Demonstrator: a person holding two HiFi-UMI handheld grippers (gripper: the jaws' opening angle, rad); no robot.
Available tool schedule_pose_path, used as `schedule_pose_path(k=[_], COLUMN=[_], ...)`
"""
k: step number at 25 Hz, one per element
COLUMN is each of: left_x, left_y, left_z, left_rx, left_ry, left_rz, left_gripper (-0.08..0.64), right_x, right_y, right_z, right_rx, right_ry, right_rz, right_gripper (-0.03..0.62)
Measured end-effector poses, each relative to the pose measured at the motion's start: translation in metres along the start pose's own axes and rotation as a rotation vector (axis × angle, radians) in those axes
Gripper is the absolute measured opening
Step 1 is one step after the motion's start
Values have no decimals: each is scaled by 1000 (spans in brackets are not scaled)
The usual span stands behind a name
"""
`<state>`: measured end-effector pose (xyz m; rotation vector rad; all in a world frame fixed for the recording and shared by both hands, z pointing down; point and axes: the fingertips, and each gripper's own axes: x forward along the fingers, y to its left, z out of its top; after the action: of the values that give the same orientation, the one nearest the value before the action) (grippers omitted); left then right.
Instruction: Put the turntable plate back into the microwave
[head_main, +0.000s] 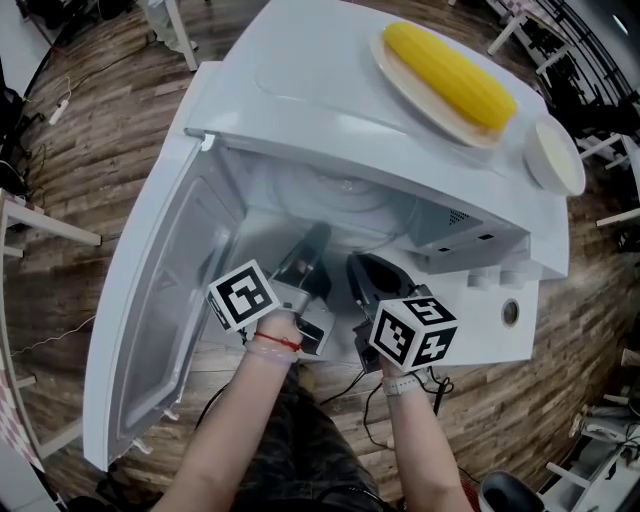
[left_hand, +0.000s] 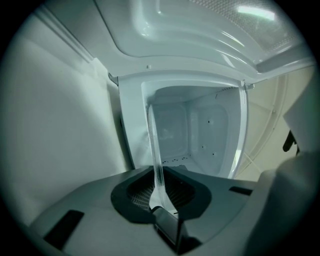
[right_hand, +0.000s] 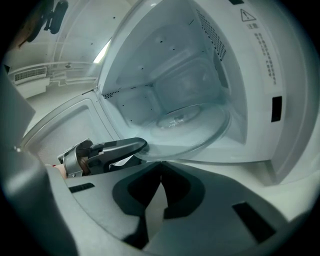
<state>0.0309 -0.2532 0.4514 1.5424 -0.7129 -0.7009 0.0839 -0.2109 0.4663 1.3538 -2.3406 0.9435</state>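
The job is partly done. The microwave (head_main: 330, 110) stands with its door (head_main: 150, 300) swung wide. The glass plate (right_hand: 190, 130) is already well inside the cavity (left_hand: 200, 130), and only its near rim is at the doorway.

The left tool (right_hand: 135, 146) is clamped on that near rim. Its own view shows the rim edge-on between the pads, which are pinched against the glass on both sides.

The right tool (right_hand: 160, 165) holds nothing. Its jaws are together at the tips, just under and in front of the plate's rim, and I cannot tell whether they touch the glass.

What is left, as I judge it, is the seating. The plate does not look settled yet, and none of the views shows whether its middle sits on the hub or its underside rests on the cavity floor. It has to be lowered flat and centred, the left tool has to let go, and both tools have to come out. The door may also need closing, though the task does not ask for it.

(The corn (head_main: 450, 75) on a dish (head_main: 400, 75) on top of the microwave plays no part in this.)
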Motion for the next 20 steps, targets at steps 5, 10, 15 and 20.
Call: schedule_pose_path(k=[5, 10, 15, 20], left_x=[-6, -11, -14, -21], left_y=[4, 3, -1, -4], left_z=[-1, -3, -12, -23], left_rx=[30, 48, 54, 165], left_ry=[23, 33, 46, 103], left_rz=[25, 28, 19, 58], left_gripper=[48, 48, 48, 48], right_x=[3, 5, 9, 11], right_y=[-6, -10, -16, -16], right_z=[5, 10, 13, 12], right_rx=[15, 38, 20, -2], right_ry=[-14, -23, -13, -2], right_rz=[-21, -20, -42, -52], right_gripper=[21, 20, 20, 20])
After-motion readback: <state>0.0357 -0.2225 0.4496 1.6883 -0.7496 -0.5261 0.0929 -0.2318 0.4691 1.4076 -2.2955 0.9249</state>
